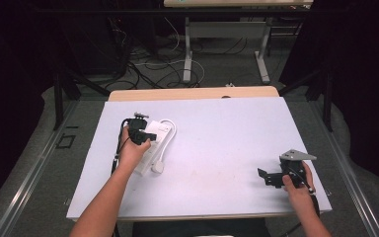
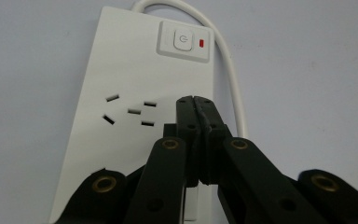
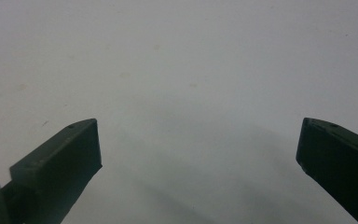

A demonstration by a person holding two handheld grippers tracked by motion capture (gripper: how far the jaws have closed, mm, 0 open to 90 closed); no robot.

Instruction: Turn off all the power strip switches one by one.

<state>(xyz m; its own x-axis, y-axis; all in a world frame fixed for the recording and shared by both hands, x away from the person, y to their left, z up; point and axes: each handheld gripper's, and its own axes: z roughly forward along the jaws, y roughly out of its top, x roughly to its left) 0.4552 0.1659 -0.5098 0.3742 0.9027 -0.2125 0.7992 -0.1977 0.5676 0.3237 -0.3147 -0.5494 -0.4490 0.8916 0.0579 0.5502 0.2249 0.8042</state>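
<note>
A white power strip (image 1: 151, 143) lies on the left part of the table, its white cord (image 1: 170, 128) looping round its far end and its plug (image 1: 157, 167) beside it. In the left gripper view the power strip (image 2: 121, 84) shows socket holes, a switch (image 2: 182, 39) and a red light (image 2: 201, 44). My left gripper (image 1: 145, 134) hovers just over the strip, and in its own view the left gripper (image 2: 195, 100) has both jaws pressed together with nothing between them. My right gripper (image 1: 265, 177) rests low at the table's right front; the right gripper (image 3: 198, 140) stands wide open over bare table.
The white table top (image 1: 217, 143) has a wooden strip along its far edge. Beyond it the floor holds tangled cables (image 1: 143, 64) and the legs of another table (image 1: 227, 49). Black frame posts stand at both sides.
</note>
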